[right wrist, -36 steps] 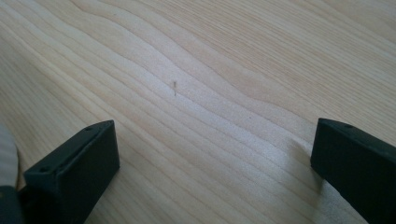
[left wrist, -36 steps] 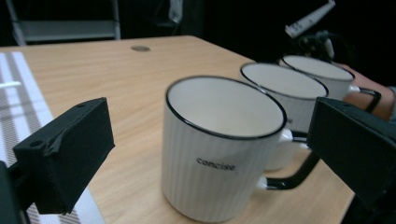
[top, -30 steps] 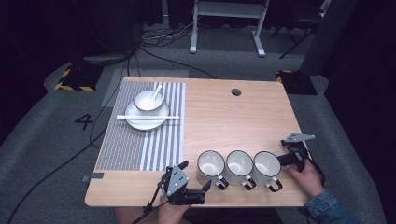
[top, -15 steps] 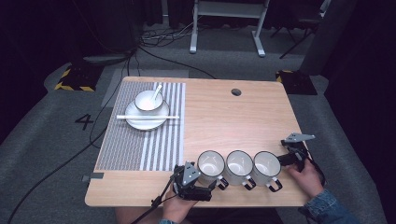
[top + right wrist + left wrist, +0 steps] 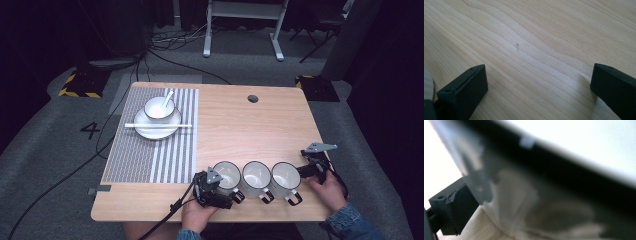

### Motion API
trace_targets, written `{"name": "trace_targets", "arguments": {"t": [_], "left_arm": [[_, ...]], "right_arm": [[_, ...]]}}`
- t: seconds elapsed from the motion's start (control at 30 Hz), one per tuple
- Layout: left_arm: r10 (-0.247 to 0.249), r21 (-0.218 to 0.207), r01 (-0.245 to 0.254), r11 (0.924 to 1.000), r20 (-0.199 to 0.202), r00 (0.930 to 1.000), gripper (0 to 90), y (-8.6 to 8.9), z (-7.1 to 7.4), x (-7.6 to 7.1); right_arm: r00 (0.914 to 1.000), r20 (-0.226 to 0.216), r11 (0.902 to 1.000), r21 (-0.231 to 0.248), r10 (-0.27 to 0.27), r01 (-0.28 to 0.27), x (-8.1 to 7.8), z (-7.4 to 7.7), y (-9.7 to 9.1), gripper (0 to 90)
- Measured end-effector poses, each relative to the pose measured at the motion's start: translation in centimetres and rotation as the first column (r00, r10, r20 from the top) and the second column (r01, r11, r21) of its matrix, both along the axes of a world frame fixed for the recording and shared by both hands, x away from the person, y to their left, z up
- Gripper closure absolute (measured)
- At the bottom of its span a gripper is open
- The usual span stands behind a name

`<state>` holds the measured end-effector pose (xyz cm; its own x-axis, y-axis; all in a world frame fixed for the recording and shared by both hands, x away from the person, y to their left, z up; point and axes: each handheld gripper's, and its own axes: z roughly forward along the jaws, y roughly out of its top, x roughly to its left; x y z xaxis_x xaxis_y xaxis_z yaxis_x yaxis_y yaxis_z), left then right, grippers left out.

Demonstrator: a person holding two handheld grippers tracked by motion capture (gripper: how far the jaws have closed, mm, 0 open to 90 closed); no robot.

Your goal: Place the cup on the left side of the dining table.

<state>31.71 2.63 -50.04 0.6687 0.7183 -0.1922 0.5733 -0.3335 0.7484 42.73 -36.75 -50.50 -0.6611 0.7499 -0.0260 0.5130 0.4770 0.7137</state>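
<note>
Three white mugs with dark rims stand in a row near the table's front edge: left mug [image 5: 227, 175], middle mug [image 5: 256, 176], right mug [image 5: 285, 177]. My left gripper [image 5: 220, 190] is up against the left mug from the front left. Its jaws have just been opening. In the left gripper view the mug's rim and wall [image 5: 564, 170] lie blurred between them, beside one fingertip [image 5: 452, 212]; the other is hidden. My right gripper [image 5: 304, 172] rests just right of the right mug, open over bare wood [image 5: 536, 92].
A striped placemat [image 5: 150, 150] covers the table's left part. On it sits a white plate [image 5: 150, 131] with a bowl [image 5: 159, 107], a spoon and chopsticks [image 5: 157, 125]. A cable hole [image 5: 252, 98] lies at the back. The front edge is close to both hands.
My left gripper has slid right along the front edge and now sits against the left mug. The right gripper and the mugs have stayed put.
</note>
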Motion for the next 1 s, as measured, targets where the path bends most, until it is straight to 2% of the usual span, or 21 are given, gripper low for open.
{"name": "trace_targets", "arguments": {"t": [0.17, 0.23, 0.3, 0.33, 0.8, 0.9, 0.97, 1.0], "left_arm": [[0.026, 0.012, -0.026, 0.9996, 0.017, 0.9995, 0.0, -0.5, 0.0, -0.1], [0.032, 0.031, -0.033, 0.9989, 0.033, 0.9989, 0.0, -0.8, 0.1, -0.1], [0.031, 0.065, -0.036, 0.9972, 0.078, 0.9965, 1.5, -1.2, 0.2, -0.4], [0.037, 0.087, -0.048, 0.9951, 0.125, 0.9915, 3.0, -1.4, 0.2, -0.6], [0.063, 0.091, -0.076, 0.9929, 0.131, 0.9893, 3.4, -1.7, 0.2, -0.7], [0.074, 0.087, -0.085, 0.9926, 0.115, 0.9906, 3.4, -1.9, 0.1, -0.8], [0.072, 0.093, -0.084, 0.9921, 0.124, 0.9897, 3.4, -1.8, 0.2, -0.7], [0.070, 0.083, -0.080, 0.9934, 0.121, 0.9902, 3.4, -1.8, 0.1, -0.6]], "right_arm": [[1.0000, -0.001, 1.0000, 0.001, -0.001, 0.001, 0.0, 0.0, 0.0, 1.2], [1.0000, 0.000, 1.0000, 0.001, 0.000, 0.000, 0.0, 0.0, 0.0, 1.2], [1.0000, 0.002, 1.0000, 0.000, 0.001, -0.001, 0.0, 0.0, 0.0, 1.2], [1.0000, -0.001, 1.0000, 0.002, -0.002, 0.002, 0.0, 0.0, 0.0, 1.2], [1.0000, 0.003, 1.0000, 0.000, 0.002, -0.002, 0.0, 0.0, 0.0, 1.3], [1.0000, 0.002, 1.0000, 0.000, 0.002, -0.002, 0.0, 0.0, 0.0, 1.2], [1.0000, -0.002, 1.0000, 0.002, -0.002, 0.002, 0.0, 0.0, 0.0, 1.2], [1.0000, 0.000, 1.0000, 0.001, 0.000, 0.000, 0.0, 0.0, 0.0, 1.2]]}}
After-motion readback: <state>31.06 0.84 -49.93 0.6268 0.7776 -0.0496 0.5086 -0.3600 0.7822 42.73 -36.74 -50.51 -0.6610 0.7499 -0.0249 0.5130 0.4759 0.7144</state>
